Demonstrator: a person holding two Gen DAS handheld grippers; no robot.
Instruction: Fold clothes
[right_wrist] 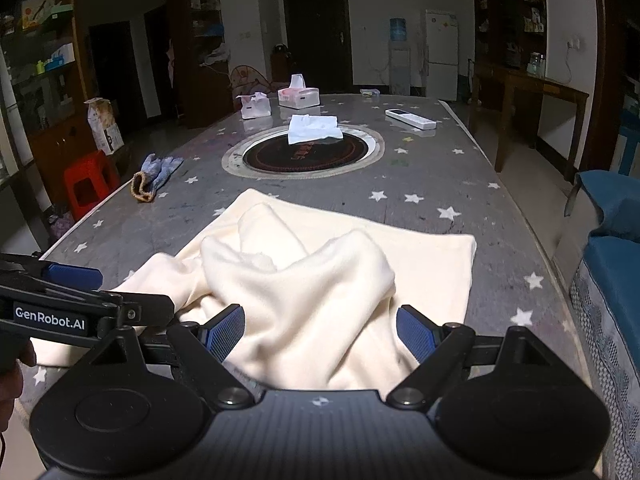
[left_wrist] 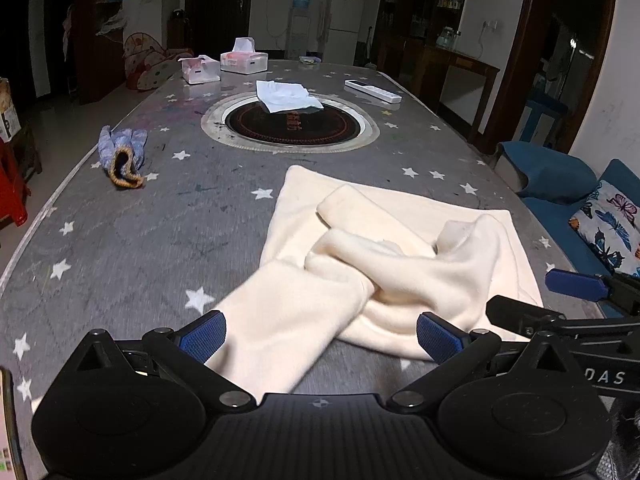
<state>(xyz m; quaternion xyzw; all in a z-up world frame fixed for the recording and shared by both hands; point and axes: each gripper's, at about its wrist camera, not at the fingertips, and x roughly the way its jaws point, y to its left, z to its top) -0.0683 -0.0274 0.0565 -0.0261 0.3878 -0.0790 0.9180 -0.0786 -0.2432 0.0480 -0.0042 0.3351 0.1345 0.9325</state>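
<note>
A cream garment [left_wrist: 400, 240] lies on the grey star-patterned table [left_wrist: 160, 216], its two sleeves crossed over the body. My left gripper [left_wrist: 320, 338] is open, low over the near edge, with one sleeve end lying between its blue pads [left_wrist: 206, 336]. In the right wrist view the same garment [right_wrist: 320, 280] shows bunched folds. My right gripper [right_wrist: 320, 334] is open with cloth lying between its pads [right_wrist: 224, 330]. The right gripper's blue tip [left_wrist: 576, 284] shows at the right of the left wrist view; the left gripper [right_wrist: 72, 276] shows at the left of the right wrist view.
A blue work glove [left_wrist: 122, 156] lies at the left. A round inset cooktop [left_wrist: 290, 124] holds a white tissue [left_wrist: 286, 96]. Tissue boxes [left_wrist: 244, 58] and a white remote [left_wrist: 372, 90] sit at the far end. A blue sofa [left_wrist: 560, 184] stands to the right.
</note>
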